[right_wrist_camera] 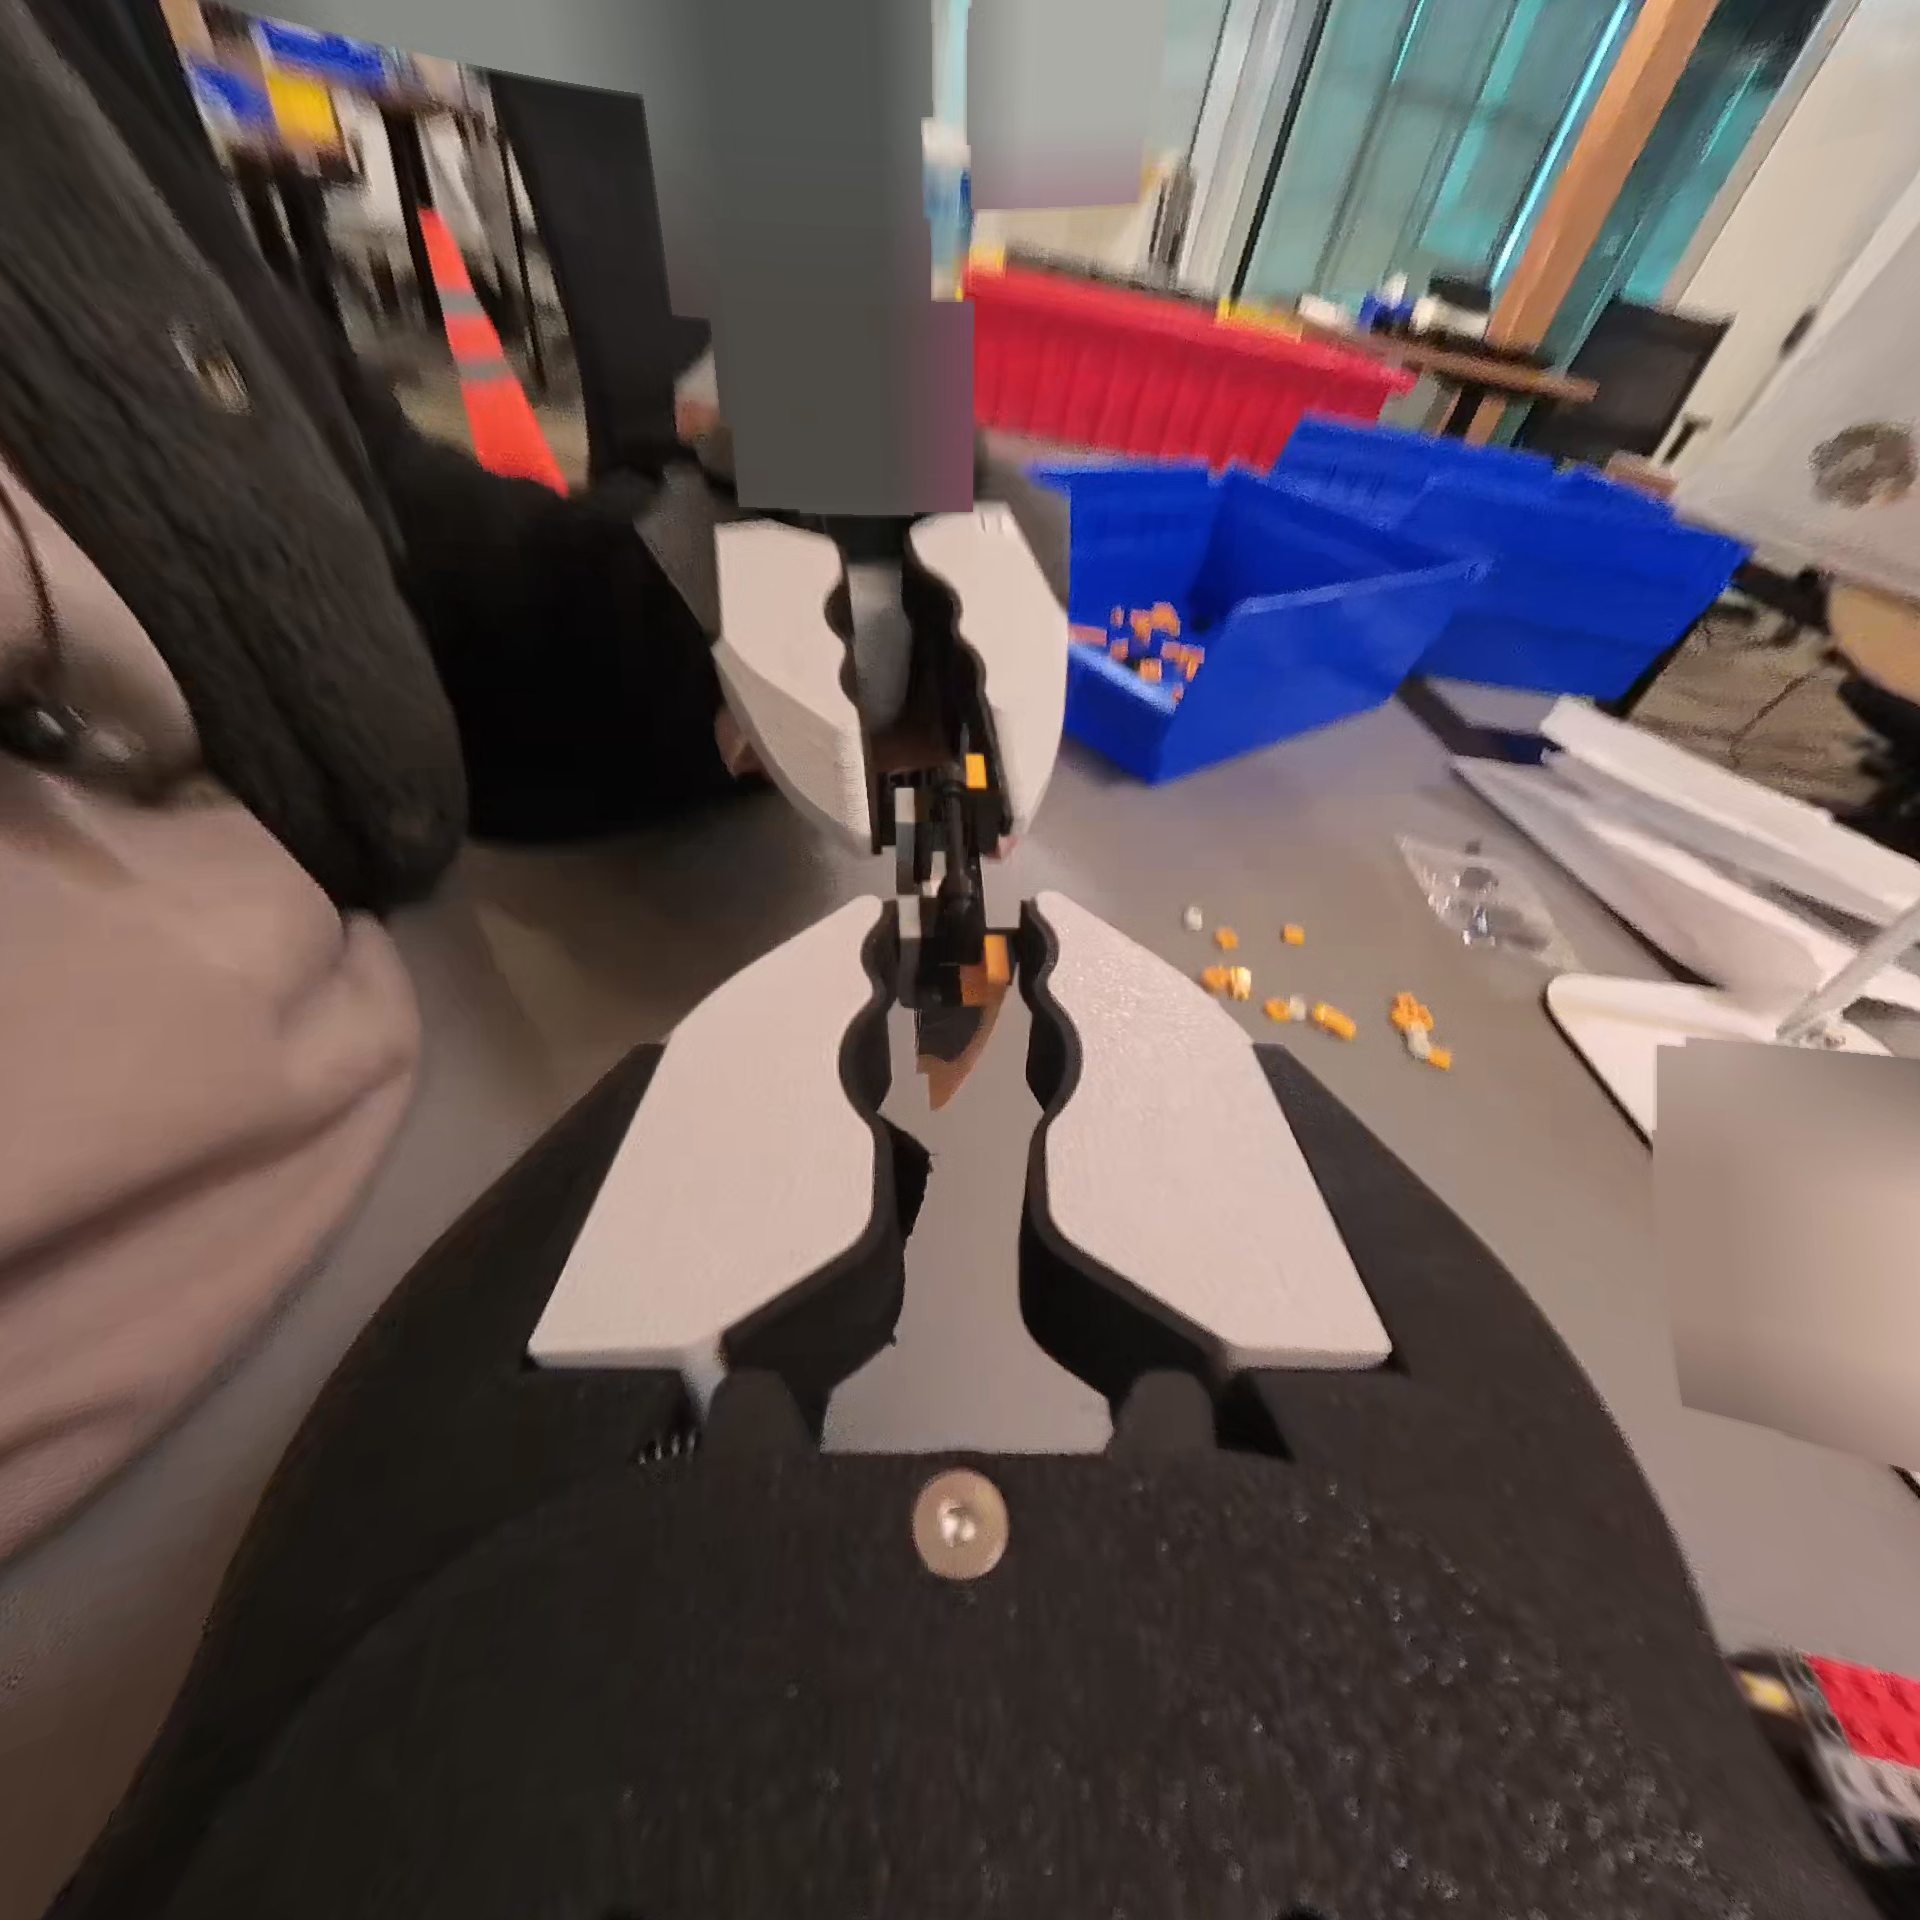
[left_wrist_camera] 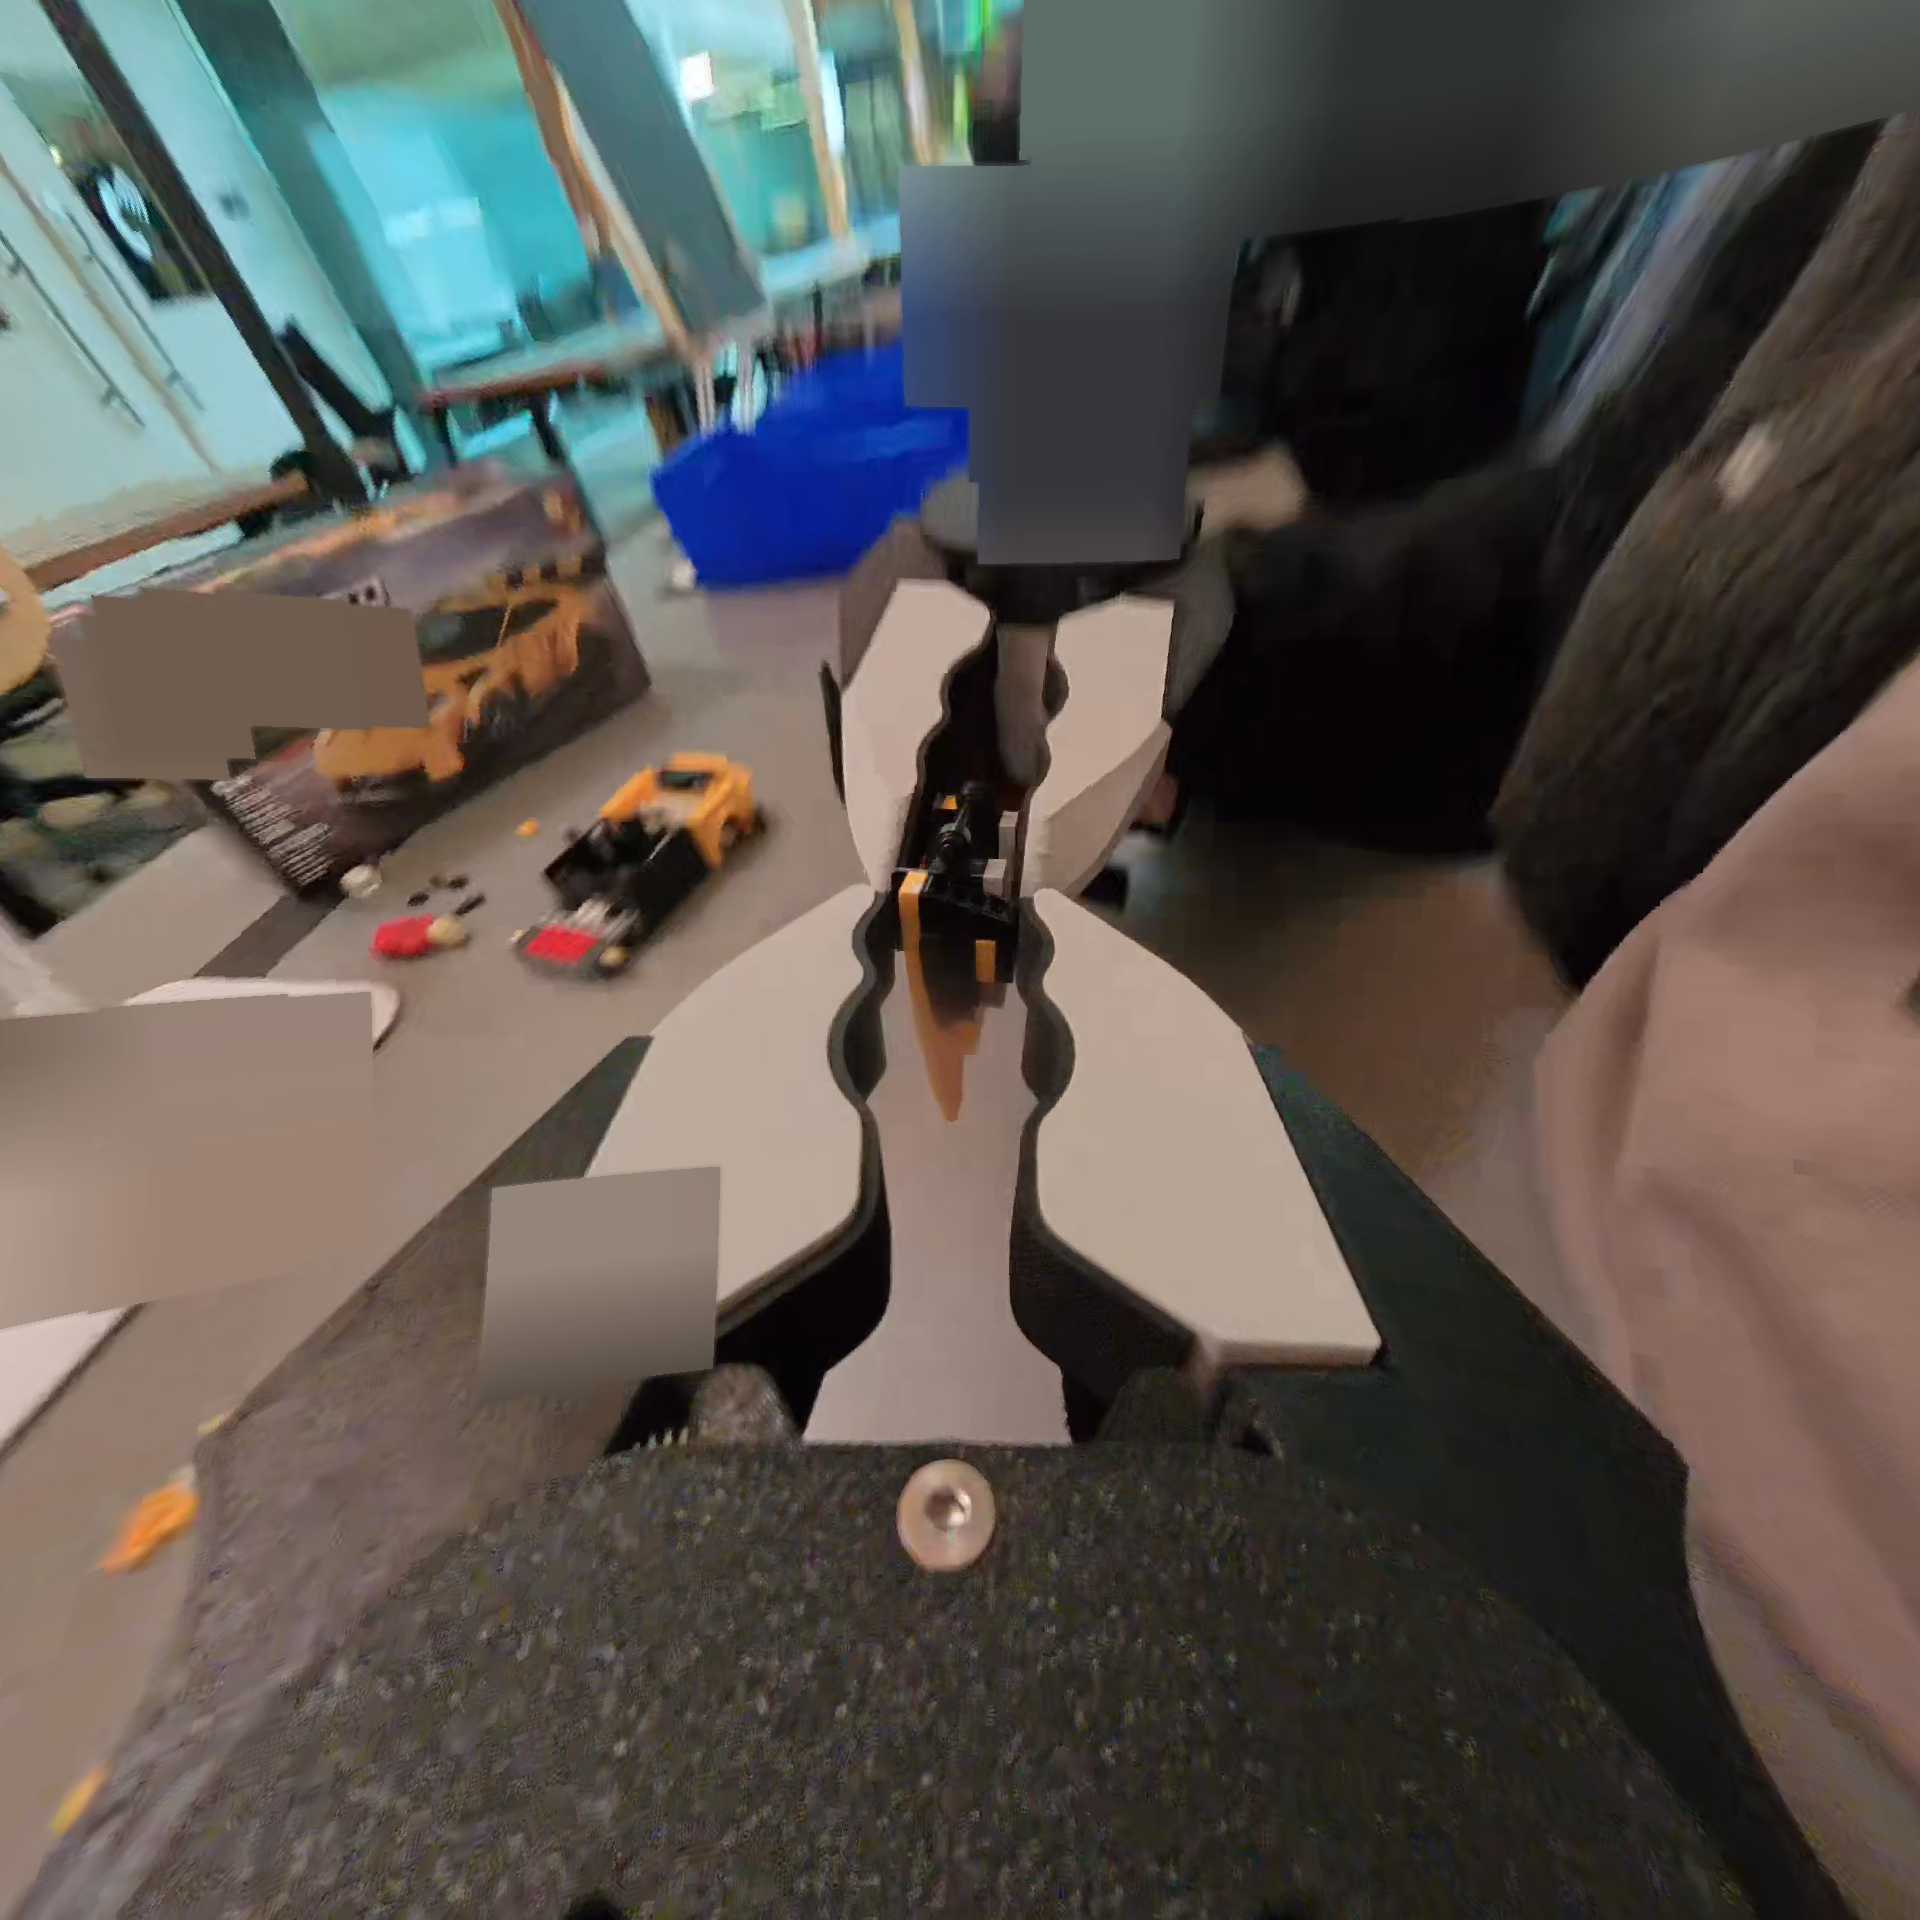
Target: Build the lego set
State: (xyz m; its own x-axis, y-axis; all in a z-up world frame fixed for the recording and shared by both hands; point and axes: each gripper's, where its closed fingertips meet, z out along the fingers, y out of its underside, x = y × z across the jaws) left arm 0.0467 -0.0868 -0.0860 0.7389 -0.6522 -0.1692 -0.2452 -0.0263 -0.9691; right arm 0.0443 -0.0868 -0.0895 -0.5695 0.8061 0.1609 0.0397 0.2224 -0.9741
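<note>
Two hand-held grippers, left [left_wrist_camera: 951, 914] and right [right_wrist_camera: 951, 930], each pinch one black-and-orange lego subassembly [left_wrist_camera: 951, 925] between them.

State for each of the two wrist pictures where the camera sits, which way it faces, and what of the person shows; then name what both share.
Left wrist view: sits on the left gripper, looks along its fingers at the black-and-orange lego piece, with the right gripper opposite; beyond, the half-built car and set box; a sleeve at right.
Right wrist view: sits on the right gripper, faces the left gripper; blue bins and loose orange bricks behind; clothing at left.
Shared: both grippers, tip to tip, and the lego piece between them.
</note>
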